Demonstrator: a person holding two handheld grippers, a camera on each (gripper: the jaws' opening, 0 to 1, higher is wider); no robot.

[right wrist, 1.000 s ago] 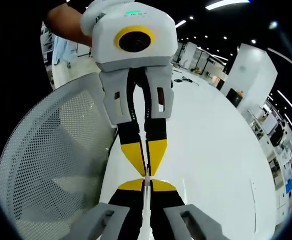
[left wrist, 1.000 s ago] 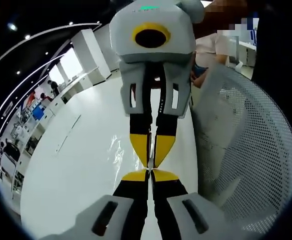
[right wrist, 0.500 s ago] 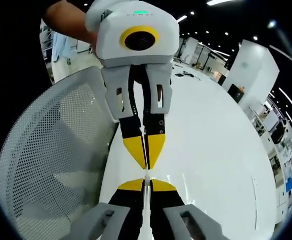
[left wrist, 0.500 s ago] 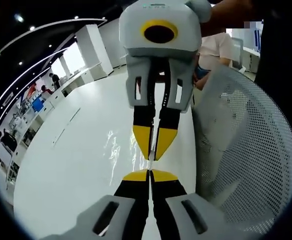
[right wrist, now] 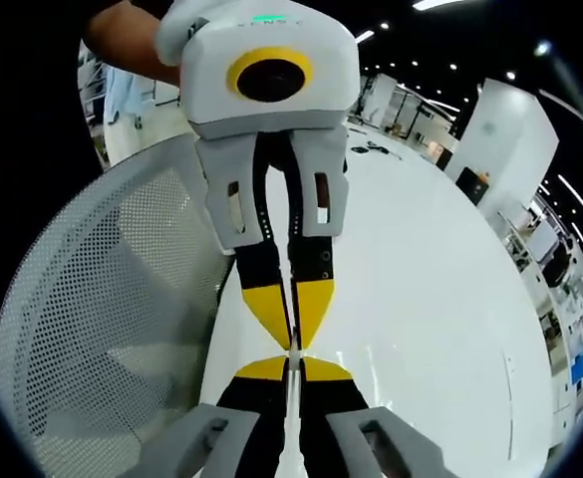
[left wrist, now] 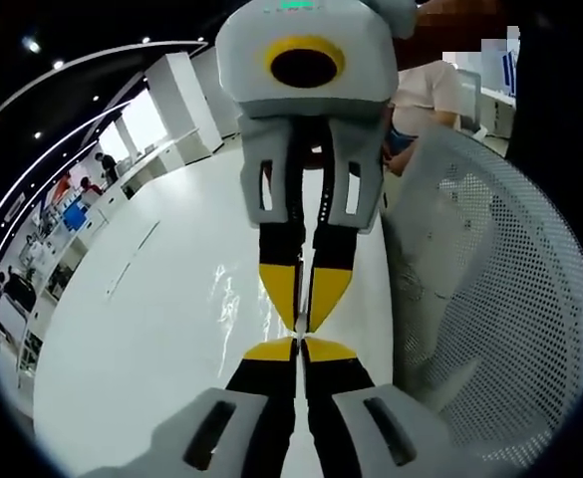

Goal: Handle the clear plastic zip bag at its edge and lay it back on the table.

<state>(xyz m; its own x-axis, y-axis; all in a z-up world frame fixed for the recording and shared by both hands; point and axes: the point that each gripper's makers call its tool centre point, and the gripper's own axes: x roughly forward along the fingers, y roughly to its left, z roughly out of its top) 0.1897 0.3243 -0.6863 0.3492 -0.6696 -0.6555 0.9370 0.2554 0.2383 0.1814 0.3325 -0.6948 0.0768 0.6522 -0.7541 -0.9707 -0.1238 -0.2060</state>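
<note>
open-plan office: white desks [left wrist: 122,199], mesh chair [left wrist: 490,299].

We find no legible text, label, brand, number or sign. Small dark lettering beside green light on opposing gripper housing [right wrist: 266,20] too blurred to read. Same in left gripper view: housing [left wrist: 296,8], marking unreadable.
</note>
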